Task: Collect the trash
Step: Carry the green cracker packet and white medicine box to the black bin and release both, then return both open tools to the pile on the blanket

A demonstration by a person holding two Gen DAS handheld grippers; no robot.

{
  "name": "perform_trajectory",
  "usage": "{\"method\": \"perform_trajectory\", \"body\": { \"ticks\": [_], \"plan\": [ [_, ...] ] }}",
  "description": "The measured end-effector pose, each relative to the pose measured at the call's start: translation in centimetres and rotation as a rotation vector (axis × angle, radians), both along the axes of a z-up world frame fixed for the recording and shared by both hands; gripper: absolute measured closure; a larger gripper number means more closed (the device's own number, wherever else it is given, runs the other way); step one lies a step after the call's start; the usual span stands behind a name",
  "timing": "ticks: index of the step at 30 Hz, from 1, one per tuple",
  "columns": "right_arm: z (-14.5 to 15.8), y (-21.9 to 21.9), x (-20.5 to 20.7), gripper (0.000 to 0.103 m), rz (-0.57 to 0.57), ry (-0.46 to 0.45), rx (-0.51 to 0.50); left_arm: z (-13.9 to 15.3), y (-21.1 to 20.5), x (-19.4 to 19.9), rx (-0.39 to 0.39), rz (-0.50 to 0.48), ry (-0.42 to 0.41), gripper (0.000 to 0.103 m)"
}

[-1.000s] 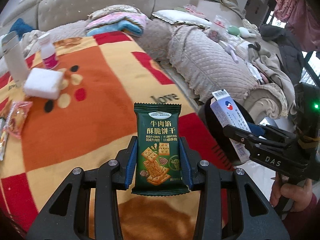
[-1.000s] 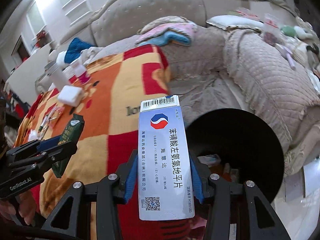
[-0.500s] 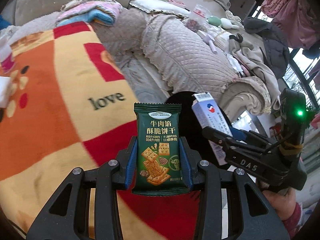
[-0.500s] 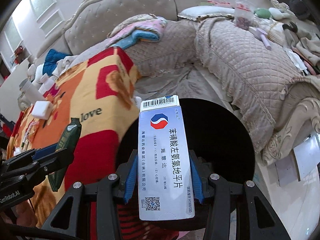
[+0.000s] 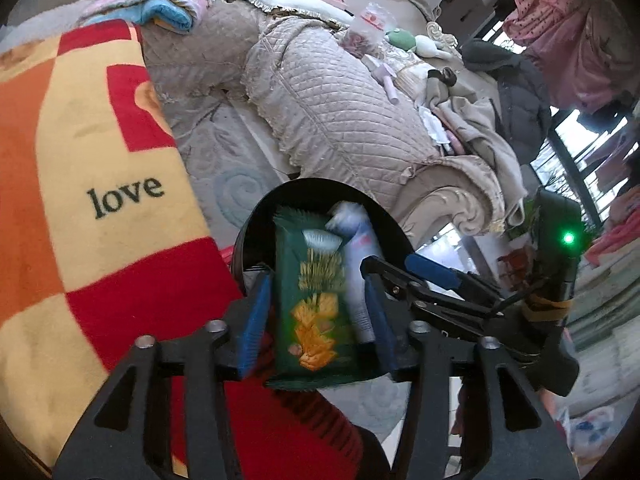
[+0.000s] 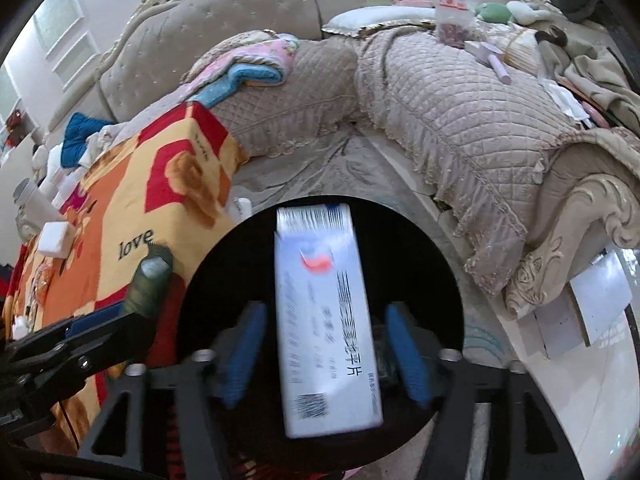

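Trash-wise, the green biscuit packet [image 5: 316, 300] and the white medicine box [image 6: 326, 320] both sit blurred over the mouth of the black bin [image 6: 224, 280], just beside the orange blanket [image 5: 80, 160]. The left gripper [image 5: 316, 308] and right gripper [image 6: 324, 356] both have their blue pads spread clear of their items, so I'd say both are mid-drop. Best bet is keeping both grippers centered over the opening and wide until each piece clears the rim, since the packet looks light enough to flutter out.
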State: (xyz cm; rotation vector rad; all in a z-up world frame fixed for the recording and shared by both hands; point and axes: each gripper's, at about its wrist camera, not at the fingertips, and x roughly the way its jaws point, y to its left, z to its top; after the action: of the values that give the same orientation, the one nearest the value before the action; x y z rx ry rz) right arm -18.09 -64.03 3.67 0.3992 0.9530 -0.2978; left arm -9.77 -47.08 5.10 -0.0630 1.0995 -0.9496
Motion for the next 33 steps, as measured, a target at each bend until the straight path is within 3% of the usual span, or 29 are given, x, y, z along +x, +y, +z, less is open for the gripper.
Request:
{"method": "perform_trajectory", "body": {
  "ticks": [6, 13, 17, 26, 33],
  "plan": [
    [-0.4, 0.6, 0.1, 0.037, 0.005, 0.016, 0.015, 0.2, 1.7, 0.4, 0.014, 0.029, 0.001, 0.048],
    [-0.3, 3.0, 1.0, 0.037, 0.055, 0.020, 0.009, 0.4, 5.4, 0.5, 0.140, 0.120, -0.122, 0.048],
    [0.2, 5.2, 1.9, 0.037, 0.098, 0.009, 0.010, 0.0, 8.3, 1.0, 0.172, 0.163, -0.130, 0.048],
    [1.3, 12.6, 4.7, 0.031, 0.245, -0.019, 0.026, 0.1, 15.8, 2.1, 0.222, 0.295, -0.143, 0.048],
    [1.3, 19.9, 7.6, 0.030, 0.405, -0.013, 0.048, 0.2, 24.9, 2.7, 0.268, 0.456, -0.139, 0.048]
  ]
}}
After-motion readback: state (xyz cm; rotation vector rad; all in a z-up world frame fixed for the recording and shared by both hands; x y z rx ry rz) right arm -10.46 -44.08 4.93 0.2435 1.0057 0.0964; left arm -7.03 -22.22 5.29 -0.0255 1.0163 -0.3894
